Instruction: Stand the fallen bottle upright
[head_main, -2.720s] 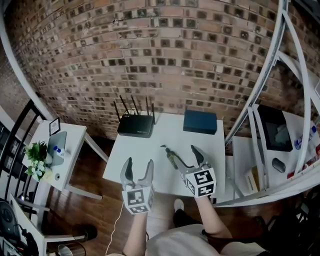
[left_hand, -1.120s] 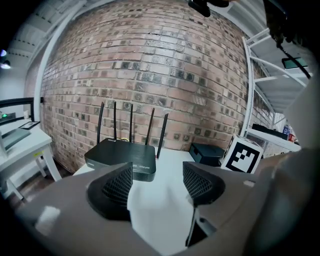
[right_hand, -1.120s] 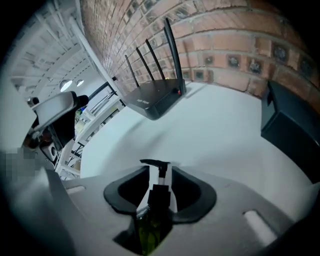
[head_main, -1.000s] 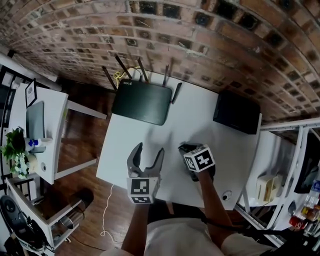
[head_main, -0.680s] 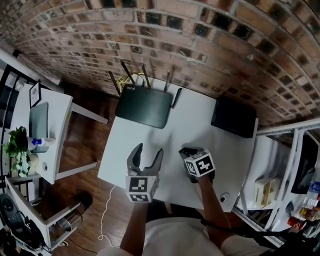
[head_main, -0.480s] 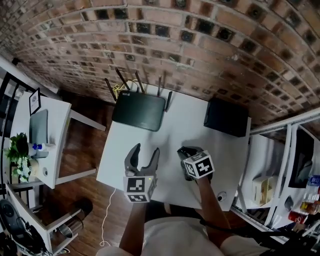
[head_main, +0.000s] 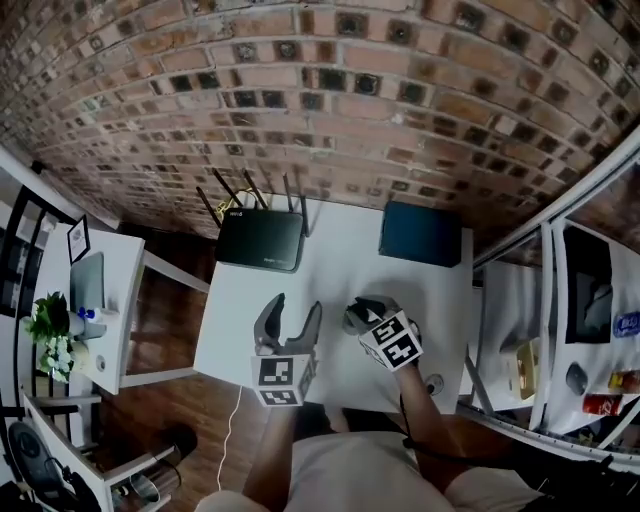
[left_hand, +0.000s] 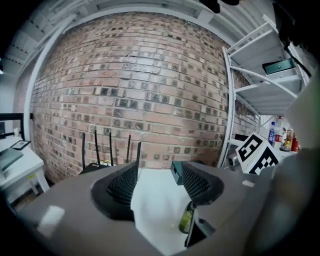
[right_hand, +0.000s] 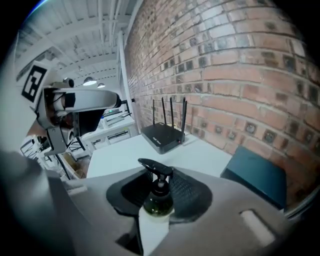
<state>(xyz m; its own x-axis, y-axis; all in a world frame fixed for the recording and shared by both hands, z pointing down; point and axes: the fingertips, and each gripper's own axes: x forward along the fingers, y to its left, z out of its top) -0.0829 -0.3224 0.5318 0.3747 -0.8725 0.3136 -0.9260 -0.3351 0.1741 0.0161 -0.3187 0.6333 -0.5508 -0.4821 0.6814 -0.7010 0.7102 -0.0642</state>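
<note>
The olive-green pump bottle (right_hand: 158, 202) with its black pump head (right_hand: 155, 167) sits between the pads of my right gripper (right_hand: 160, 181), which is shut on it just below the neck. It is held above the white table (head_main: 330, 265) with the pump pointing up and away. In the head view my right gripper (head_main: 360, 314) hides most of the bottle. The left gripper view shows the bottle's lower body (left_hand: 187, 220) hanging beside the right jaw. My left gripper (head_main: 291, 313) hovers open to the bottle's left with nothing in it.
A black router with antennas (head_main: 260, 240) and a dark teal box (head_main: 420, 235) stand at the table's back edge against the brick wall. A small round object (head_main: 433, 383) lies near the front right corner. A metal shelf rack (head_main: 590, 300) is right; a side table with a plant (head_main: 55, 335) is left.
The bottle lay flat on the table by my open right gripper. That gripper has since shut on it and lifted it, rolling it toward upright. Both grippers have risen.
</note>
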